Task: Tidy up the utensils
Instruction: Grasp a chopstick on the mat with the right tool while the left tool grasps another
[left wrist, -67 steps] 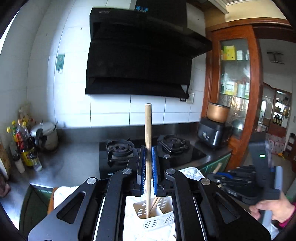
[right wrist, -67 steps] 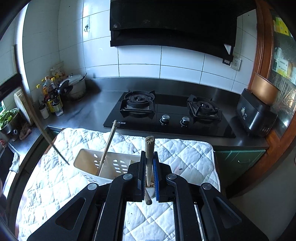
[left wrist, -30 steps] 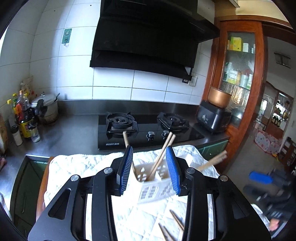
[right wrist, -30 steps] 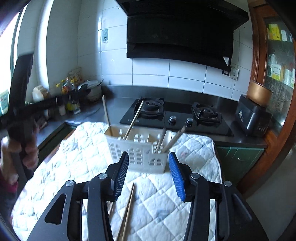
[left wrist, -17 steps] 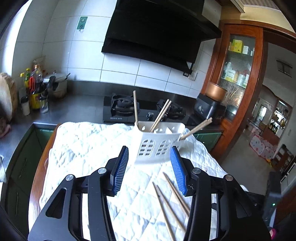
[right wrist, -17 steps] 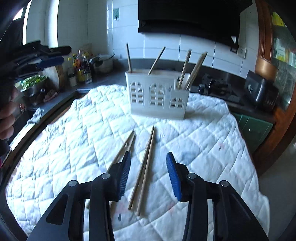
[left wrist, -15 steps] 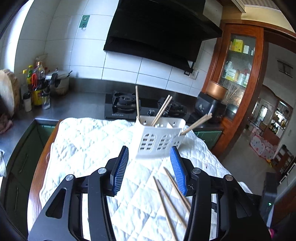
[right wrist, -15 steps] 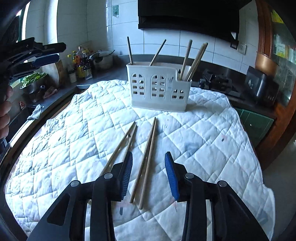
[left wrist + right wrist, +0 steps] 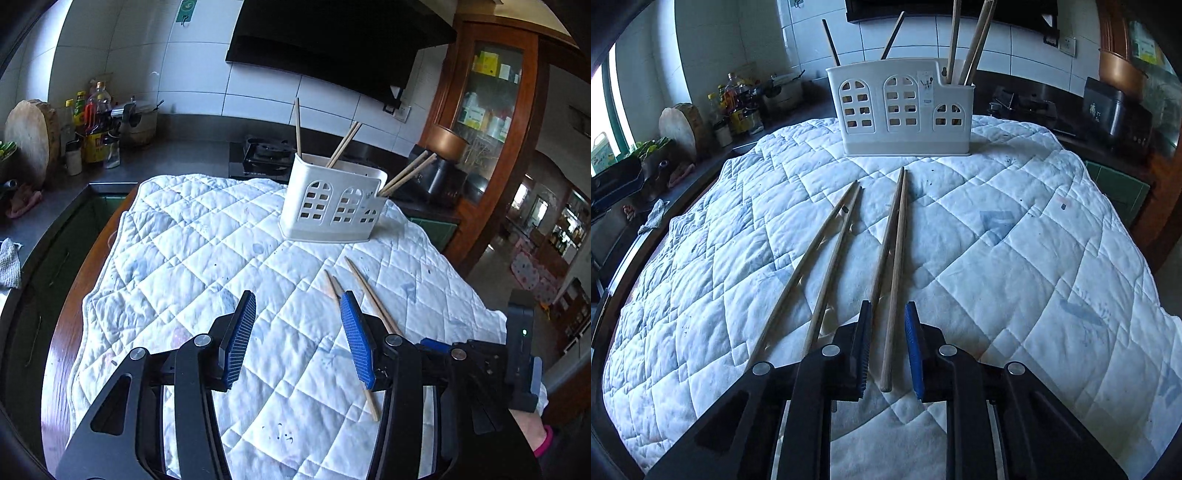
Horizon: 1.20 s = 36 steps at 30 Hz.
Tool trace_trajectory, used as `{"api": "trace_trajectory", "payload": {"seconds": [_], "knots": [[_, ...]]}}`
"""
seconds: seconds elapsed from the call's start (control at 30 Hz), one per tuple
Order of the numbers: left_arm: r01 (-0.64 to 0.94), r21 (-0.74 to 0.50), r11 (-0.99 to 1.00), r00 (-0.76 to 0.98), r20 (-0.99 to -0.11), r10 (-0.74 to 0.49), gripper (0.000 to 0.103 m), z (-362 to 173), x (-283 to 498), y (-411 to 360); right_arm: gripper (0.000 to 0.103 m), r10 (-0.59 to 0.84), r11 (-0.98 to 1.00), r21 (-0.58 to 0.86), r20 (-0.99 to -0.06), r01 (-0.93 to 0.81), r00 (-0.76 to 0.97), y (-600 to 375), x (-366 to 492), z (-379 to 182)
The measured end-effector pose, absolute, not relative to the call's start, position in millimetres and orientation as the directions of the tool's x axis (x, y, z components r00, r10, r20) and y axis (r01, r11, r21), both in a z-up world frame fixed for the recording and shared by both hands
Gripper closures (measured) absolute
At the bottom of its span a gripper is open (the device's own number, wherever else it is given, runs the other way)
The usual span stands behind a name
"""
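Observation:
A white utensil holder (image 9: pixel 332 206) (image 9: pixel 901 107) stands on a white quilted cloth and holds several wooden chopsticks. Several more chopsticks lie loose on the cloth, in two pairs (image 9: pixel 827 254) (image 9: pixel 895 251). My right gripper (image 9: pixel 889 347) is low over the cloth, its jaws partly open on either side of one chopstick of the right pair (image 9: pixel 897 280), not clamped on it. My left gripper (image 9: pixel 297 332) is wide open and empty above the cloth, left of the loose chopsticks (image 9: pixel 354 291). The right gripper's body (image 9: pixel 487 365) shows at the lower right of the left wrist view.
The quilted cloth (image 9: pixel 192 251) (image 9: pixel 1015 229) covers a table with a wooden edge (image 9: pixel 62 332). Behind it run a steel counter with a gas hob (image 9: pixel 266 151), bottles (image 9: pixel 94 129), a round chopping board (image 9: pixel 31 136) and a black cooker (image 9: pixel 1115 110). A wooden cabinet (image 9: pixel 491 110) stands at the right.
Both grippers let go of their chopsticks into the holder and pulled back. The right gripper has dropped low over the loose chopsticks and its jaws have narrowed around one. The left stays open.

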<state>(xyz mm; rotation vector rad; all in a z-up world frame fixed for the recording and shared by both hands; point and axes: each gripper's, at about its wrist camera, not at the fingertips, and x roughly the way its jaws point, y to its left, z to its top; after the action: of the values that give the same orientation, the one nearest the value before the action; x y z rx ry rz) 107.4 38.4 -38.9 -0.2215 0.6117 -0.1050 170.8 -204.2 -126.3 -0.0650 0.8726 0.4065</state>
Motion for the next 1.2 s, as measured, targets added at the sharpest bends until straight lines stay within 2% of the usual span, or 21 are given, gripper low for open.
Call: {"api": "trace_trajectory", "payload": {"seconds": [0.5,0.83,1.2], "knots": [[0.017,-0.253,0.967,0.766,-0.619,-0.175,0.054,-69.0,99.8,40.9,0.095,0.289,0.930,0.095,-0.786,-0.355,0.546,-198.3,188.7,-139.0],[0.055,-0.255,0.965,0.740,-0.639,-0.211,0.054,-78.4,98.7,22.5,0.095,0.280,0.930,0.083,-0.790,-0.358,0.545,-197.4,189.3,-142.0],[0.129,-0.283,0.950,0.657,-0.693,-0.296,0.055,-109.2,106.6,-19.7,0.096,0.283,0.936,0.073,-0.741,-0.345,0.609,-213.0,176.6,-114.3]]}}
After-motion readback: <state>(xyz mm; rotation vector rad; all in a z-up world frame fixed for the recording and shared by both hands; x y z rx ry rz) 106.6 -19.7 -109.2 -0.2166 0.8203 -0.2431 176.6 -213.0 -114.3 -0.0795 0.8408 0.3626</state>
